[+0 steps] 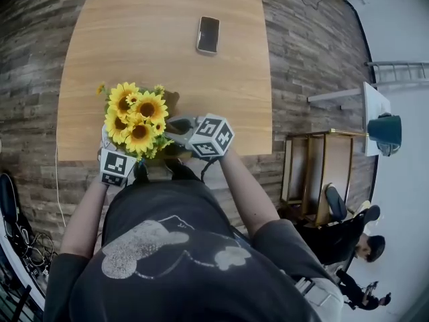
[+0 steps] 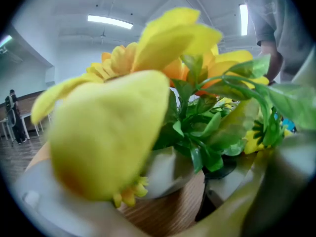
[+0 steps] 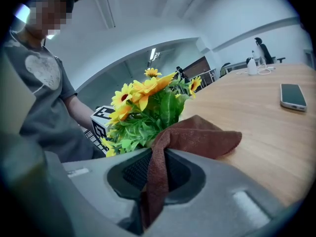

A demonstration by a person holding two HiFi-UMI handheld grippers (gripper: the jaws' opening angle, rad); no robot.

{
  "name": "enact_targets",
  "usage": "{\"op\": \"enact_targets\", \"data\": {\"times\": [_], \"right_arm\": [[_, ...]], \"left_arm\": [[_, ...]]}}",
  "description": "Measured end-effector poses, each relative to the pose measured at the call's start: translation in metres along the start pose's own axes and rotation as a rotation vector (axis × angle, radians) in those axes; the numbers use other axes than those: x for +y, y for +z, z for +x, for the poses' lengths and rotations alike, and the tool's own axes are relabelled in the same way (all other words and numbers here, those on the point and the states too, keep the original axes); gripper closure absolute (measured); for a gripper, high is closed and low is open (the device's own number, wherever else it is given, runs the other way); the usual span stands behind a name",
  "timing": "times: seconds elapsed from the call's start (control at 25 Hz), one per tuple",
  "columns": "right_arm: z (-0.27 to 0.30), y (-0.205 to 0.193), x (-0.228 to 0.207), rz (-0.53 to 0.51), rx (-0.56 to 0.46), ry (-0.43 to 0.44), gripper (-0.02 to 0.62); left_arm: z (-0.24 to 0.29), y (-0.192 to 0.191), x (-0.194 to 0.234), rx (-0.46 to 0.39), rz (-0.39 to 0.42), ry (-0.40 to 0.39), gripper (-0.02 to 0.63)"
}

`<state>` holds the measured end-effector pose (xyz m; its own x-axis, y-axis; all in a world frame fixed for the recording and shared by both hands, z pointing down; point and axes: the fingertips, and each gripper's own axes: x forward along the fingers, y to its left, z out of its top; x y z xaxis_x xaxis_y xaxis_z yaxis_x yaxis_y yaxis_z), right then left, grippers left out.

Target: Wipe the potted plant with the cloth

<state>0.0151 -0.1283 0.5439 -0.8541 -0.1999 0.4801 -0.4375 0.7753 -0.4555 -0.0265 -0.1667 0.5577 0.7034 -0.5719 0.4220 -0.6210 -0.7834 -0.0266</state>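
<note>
Wooden tabletop: potted plant (yellow sunflowers, green lvs, white pot) stands at the near edge, right in front of you. Your left gripper sits just beside the plant on its left; in the left gripper view a blurred petal covers most of the frame w/ the pot ahead, so can't tell whether those fingers grip it. Your right gripper, at the plant's right: fingers closed on brown cloth, free end draped fwd against the lvs. Phone lies flat farther up the tabletop, well apart.
</note>
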Motion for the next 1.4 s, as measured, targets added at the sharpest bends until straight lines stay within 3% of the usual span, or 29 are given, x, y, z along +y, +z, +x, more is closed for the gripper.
{"op": "enact_targets", "data": {"times": [0.28,0.44,0.56,1.04,1.24,1.4], "right_arm": [[0.004,-0.007,0.016,0.040,-0.025,-0.030,0.552],[0.001,-0.007,0.015,0.070,-0.066,-0.079,0.552],[0.000,-0.006,0.016,0.062,-0.067,-0.086,0.552],[0.030,0.003,0.046,-0.010,-0.025,0.021,0.552],[0.015,0.003,0.044,-0.002,-0.055,0.005,0.552],[-0.024,-0.001,0.028,0.037,-0.117,-0.040,0.552]], "left_arm": [[0.012,-0.001,-0.007,0.009,0.048,-0.136,0.031],[0.016,0.002,-0.009,0.014,0.079,-0.161,0.028],[0.014,0.003,-0.007,0.016,0.085,-0.128,0.004],[-0.036,-0.026,0.007,0.046,-0.093,0.049,-0.005],[-0.037,-0.022,0.002,0.042,-0.091,0.094,-0.003],[-0.026,-0.015,-0.003,0.009,-0.154,0.143,-0.003]]}}
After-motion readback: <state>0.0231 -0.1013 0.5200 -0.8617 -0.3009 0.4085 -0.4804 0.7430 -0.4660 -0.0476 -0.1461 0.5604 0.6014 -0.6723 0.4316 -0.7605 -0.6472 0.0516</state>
